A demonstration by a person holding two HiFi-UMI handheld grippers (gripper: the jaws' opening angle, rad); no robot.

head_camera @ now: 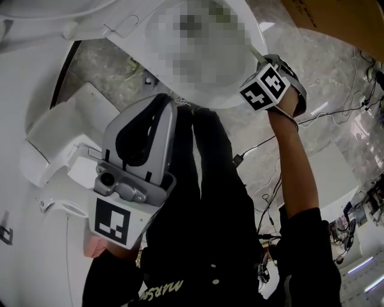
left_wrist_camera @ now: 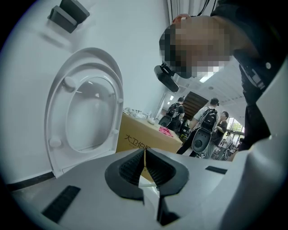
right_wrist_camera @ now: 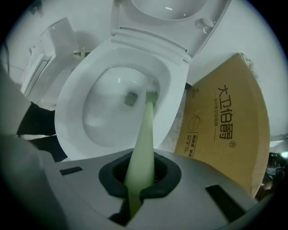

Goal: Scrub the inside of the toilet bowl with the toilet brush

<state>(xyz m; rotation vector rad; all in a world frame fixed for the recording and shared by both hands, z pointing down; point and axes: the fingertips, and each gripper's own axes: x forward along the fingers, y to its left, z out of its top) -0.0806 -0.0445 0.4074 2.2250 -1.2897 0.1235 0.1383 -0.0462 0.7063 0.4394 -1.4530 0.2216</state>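
Shows right gripper [right_wrist_camera: 140,179] clamped on the pale green toilet brush [right_wrist_camera: 144,132], long axis running straight out from the jaws and down into the toilet bowl [right_wrist_camera: 72,105], bristle head low inside beside the drain hole [right_wrist_camera: 131,99]; left gripper [left_wrist_camera: 144,167] closed on nothing, facing the raised seat [left_wrist_camera: 58,112].

Brush [right_wrist_camera: 145,130] head is down inside the toilet bowl [right_wrist_camera: 72,112], close to its right wall, with the handle running back between the right gripper's [right_wrist_camera: 141,179] jaws. Lid [right_wrist_camera: 171,13] stands up behind the bowl, box [right_wrist_camera: 225,130] sits just right of it, and the left gripper [head_camera: 161,108] hangs off to the left.
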